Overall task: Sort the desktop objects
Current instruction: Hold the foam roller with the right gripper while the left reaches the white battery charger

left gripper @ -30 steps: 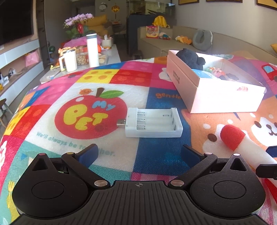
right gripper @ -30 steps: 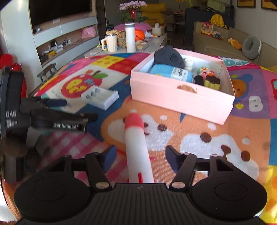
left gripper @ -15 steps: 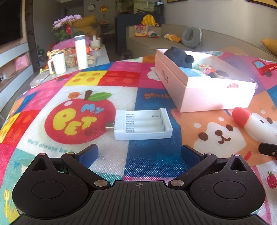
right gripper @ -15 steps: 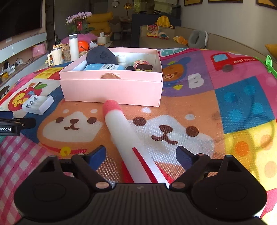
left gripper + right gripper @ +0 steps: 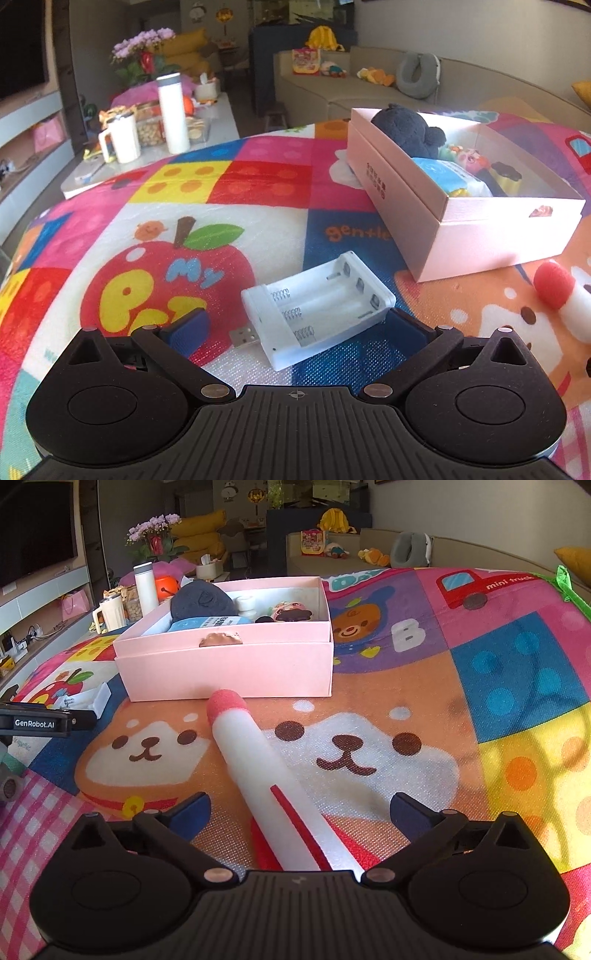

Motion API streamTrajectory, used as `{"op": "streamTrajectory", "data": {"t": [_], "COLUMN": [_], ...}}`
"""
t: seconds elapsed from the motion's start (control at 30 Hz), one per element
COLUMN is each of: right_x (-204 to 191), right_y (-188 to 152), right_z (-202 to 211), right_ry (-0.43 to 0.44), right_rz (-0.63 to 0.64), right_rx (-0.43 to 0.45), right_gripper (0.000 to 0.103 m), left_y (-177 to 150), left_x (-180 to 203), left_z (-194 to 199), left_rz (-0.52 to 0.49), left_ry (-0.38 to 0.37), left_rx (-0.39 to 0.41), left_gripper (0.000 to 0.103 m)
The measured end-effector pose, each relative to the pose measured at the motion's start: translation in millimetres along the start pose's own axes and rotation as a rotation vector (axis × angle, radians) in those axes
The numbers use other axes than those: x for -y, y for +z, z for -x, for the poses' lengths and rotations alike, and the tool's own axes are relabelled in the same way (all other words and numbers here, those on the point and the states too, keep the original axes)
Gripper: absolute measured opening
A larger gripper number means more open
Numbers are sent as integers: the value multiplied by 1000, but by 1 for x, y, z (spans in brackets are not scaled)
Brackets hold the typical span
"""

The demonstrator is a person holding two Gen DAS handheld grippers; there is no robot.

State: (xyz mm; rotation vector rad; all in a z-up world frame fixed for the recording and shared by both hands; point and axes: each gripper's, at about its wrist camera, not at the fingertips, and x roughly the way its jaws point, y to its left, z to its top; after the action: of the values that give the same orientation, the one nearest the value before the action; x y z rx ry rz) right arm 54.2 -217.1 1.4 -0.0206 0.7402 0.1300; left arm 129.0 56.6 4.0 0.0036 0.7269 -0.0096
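Left wrist view shows the left gripper [image 5: 295,325] with its fingers wide apart and holding nothing; the white battery case [image 5: 317,308] now lies between the fingertips, while one second ago it lay well ahead of them; the case is also turned at an angle now. The pink box [image 5: 480,236] stands ahead and to the right of the fingers. In the right wrist view the right gripper [image 5: 301,810] is also spread wide and empty; the foam stick [image 5: 266,775] lies between its fingers, its red tip near the box wall. Probably both grasps are near, then the carrying to the box.
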Motion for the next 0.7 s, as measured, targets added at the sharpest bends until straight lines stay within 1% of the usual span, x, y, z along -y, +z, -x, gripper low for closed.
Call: {"op": "streamTrajectory", "data": {"t": [0.03, 0.1, 0.17, 0.2, 0.27, 0.3, 0.37, 0.43, 0.53, 0.6, 0.7], "right_x": [1, 2, 2, 3, 3, 4, 4, 4, 4, 4, 3], "right_y": [0, 0, 0, 0, 0, 0, 0, 0, 0, 0, 0], "right_z": [0, 1, 1, 1, 1, 1, 1, 1, 1, 1, 1], "right_ry": [3, 10, 15, 17, 21, 24, 26, 26, 25, 23, 21], "right_rz": [-4, -11, -15, -16, -19, -21, -24, -24, -24, -21, -19], "right_rx": [2, 5, 6, 6, 8, 9, 10, 10, 10, 9, 7], "right_gripper": [103, 103, 103, 103, 103, 103, 103, 103, 103, 103, 103], "left_y": [-1, -4, -8, -10, -13, -13, -10, -4, 6, 14, 23], "left_x": [2, 10, 22, 29, 38, 39, 35, 30, 31, 41, 58], "left_z": [2, 8, 13, 14, 15, 14, 14, 12, 11, 8, -2], "left_rz": [-13, -83, -181, -229, -277, -276, -249, -227, -214, -255, -325], "left_ry": [-39, -123, -167, -171, -117, -97, -83, -93, -149, -179, -205], "left_rx": [14, 44, 55, 55, 49, 53, 60, 65, 76, 90, 68], "left_gripper": [103, 103, 103, 103, 103, 103, 103, 103, 103, 103, 103]}}
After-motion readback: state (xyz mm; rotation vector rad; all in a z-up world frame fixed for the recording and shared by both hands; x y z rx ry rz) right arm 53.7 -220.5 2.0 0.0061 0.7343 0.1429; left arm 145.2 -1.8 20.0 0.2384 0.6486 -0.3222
